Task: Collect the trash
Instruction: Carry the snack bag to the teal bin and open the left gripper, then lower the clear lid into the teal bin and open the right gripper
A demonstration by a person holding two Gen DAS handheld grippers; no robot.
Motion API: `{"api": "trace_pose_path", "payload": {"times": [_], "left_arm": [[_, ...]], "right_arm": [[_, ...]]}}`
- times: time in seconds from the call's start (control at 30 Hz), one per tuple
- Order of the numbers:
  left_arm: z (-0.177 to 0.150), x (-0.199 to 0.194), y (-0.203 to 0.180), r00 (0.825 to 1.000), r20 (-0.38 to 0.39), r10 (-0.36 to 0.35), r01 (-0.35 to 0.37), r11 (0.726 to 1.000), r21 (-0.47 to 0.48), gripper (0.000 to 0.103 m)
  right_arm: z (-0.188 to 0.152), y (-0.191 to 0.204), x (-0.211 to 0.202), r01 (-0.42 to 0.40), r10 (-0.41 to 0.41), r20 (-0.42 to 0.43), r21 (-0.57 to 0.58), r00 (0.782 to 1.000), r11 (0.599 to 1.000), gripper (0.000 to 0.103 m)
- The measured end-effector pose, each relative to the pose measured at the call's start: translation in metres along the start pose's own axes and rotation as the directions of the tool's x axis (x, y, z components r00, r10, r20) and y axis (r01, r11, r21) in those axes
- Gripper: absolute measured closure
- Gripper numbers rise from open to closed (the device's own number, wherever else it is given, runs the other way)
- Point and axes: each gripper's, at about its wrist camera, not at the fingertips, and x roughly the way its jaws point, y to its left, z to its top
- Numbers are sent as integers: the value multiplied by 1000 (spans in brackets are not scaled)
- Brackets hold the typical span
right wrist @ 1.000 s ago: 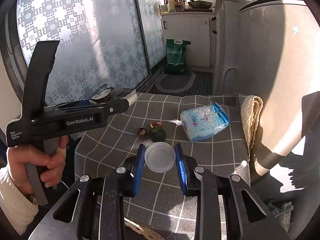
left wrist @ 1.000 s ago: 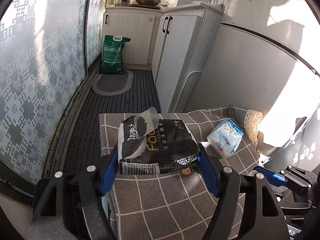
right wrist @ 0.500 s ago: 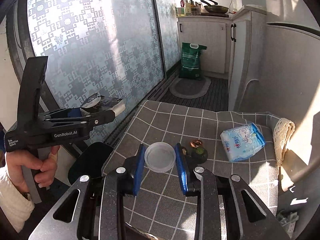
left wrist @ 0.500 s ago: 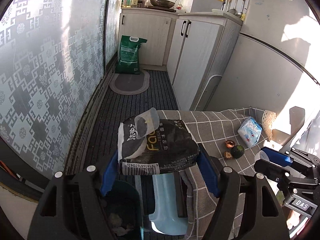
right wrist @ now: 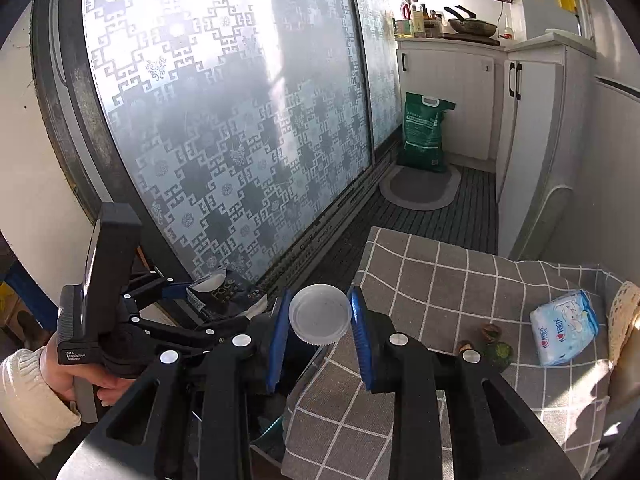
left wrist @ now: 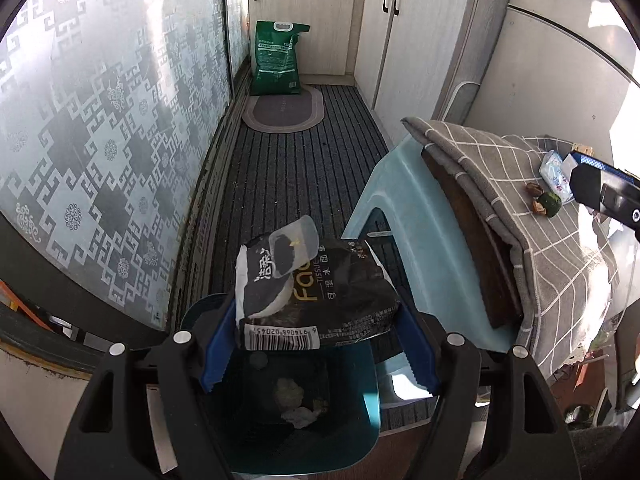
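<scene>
My left gripper [left wrist: 316, 356] is shut on a black tissue wrapper [left wrist: 320, 296] and holds it right above a teal trash bin [left wrist: 360, 412] on the floor, which has crumpled scraps inside. My right gripper [right wrist: 320, 320] is shut on a white plastic lid [right wrist: 320, 314] at the left edge of the cloth-covered table [right wrist: 440, 288]. A green fruit scrap [right wrist: 498, 354] and brown shell bits [right wrist: 488, 330] lie on the cloth. The left gripper with the wrapper [right wrist: 228, 292] also shows in the right wrist view.
A blue-white tissue pack [right wrist: 564, 332] and a lace doily [right wrist: 624, 312] lie at the table's right. A light blue stool [left wrist: 416, 248] stands under the cloth. Patterned glass door [right wrist: 220, 120] on the left; green sack [left wrist: 278, 60], mat and white cabinets [left wrist: 416, 40] behind.
Both grippers moved left off the table. The left one carried the wrapper down over the trash bin; the right one brought the lid to the table's left edge.
</scene>
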Motion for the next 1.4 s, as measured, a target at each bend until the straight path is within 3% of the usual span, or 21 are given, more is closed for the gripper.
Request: {"api": "trace_pose_path", "payload": {"times": [0.17,0.43,1.07,1.17,1.4], "left_arm": [[-23,20,16,994,-105,20,-13,998,61,28],[-51,36,32,978,-208,27,-3,993,114,28],[-87,65,51,934,-350,68,-9,986,167,24],[-86,61,56,940,-336,61,-9,988,155,25],[-73,42,71,963,-267,27,-5,997,82,38]], "right_arm": [[5,21,17,-31,31,-14,-16,999,999,73],[10,53,43,-77,75,-44,-45,996,996,73],[4,81,96,-100,93,-152,-40,984,994,73],[0,83,108,-96,88,-184,-34,979,995,73],[-11,92,132,-103,89,-244,-45,966,994,73]]}}
